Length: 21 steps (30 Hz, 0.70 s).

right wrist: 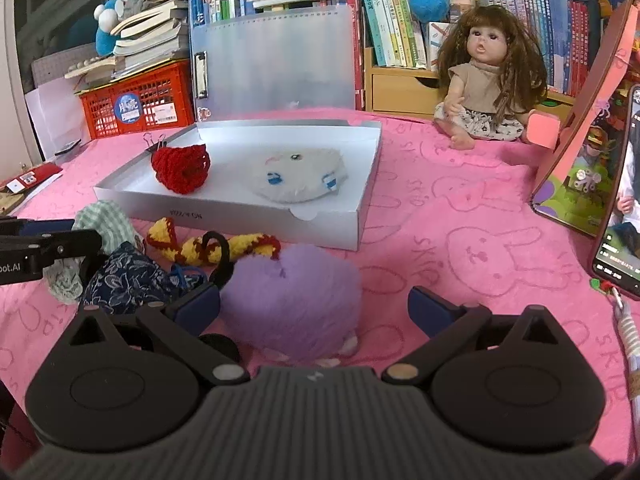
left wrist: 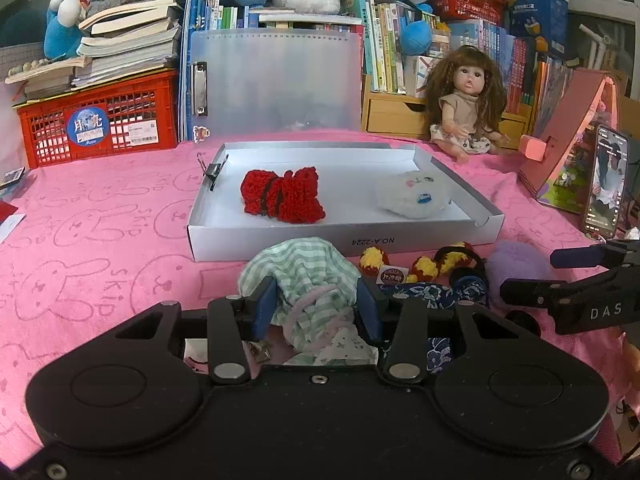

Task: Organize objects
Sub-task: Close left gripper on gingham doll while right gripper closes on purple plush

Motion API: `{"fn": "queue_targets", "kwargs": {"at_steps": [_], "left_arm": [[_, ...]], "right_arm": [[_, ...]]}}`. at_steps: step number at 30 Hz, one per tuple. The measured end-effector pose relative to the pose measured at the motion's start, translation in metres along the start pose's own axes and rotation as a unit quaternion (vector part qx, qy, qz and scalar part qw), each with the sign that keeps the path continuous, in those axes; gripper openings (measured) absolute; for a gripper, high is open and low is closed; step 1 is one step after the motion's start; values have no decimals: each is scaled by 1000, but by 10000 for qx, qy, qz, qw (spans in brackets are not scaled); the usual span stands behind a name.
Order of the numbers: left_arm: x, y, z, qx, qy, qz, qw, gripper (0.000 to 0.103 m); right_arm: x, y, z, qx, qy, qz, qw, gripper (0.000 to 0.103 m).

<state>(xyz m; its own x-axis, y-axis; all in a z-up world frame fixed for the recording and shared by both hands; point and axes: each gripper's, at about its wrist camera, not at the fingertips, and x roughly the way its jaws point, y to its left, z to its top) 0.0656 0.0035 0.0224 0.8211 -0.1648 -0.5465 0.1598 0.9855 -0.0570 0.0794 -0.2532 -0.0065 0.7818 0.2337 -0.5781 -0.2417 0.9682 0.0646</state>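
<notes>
Green-checked cloth bundle (left wrist: 304, 280) sits pinched between the blue pads of the left gripper (left wrist: 316, 312), just in front of the white box lid (left wrist: 340, 236) on the pink towel (left wrist: 100, 240). Inside the lid lie a red crocheted bow (left wrist: 282, 196) — long axis running left to right — and a white plush face (left wrist: 414, 196). The right gripper (right wrist: 314, 308) hangs spread wide over a purple fluffy plush (right wrist: 292, 300), its pads not visibly touching it.

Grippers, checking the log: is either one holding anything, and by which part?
Left gripper clamps the green-checked cloth bundle around its bunched middle. Right gripper is open, holding nothing.
</notes>
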Motion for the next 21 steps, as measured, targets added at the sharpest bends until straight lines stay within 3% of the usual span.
{"fn": "queue_targets", "kwargs": {"at_steps": [9, 21], "left_arm": [[10, -1, -11, -1, 219, 100, 9997, 42], [9, -2, -12, -11, 165, 115, 9998, 42]], "right_arm": [[4, 8, -6, -126, 51, -4, 9999, 103], [8, 7, -7, -32, 85, -22, 10000, 103]]}}
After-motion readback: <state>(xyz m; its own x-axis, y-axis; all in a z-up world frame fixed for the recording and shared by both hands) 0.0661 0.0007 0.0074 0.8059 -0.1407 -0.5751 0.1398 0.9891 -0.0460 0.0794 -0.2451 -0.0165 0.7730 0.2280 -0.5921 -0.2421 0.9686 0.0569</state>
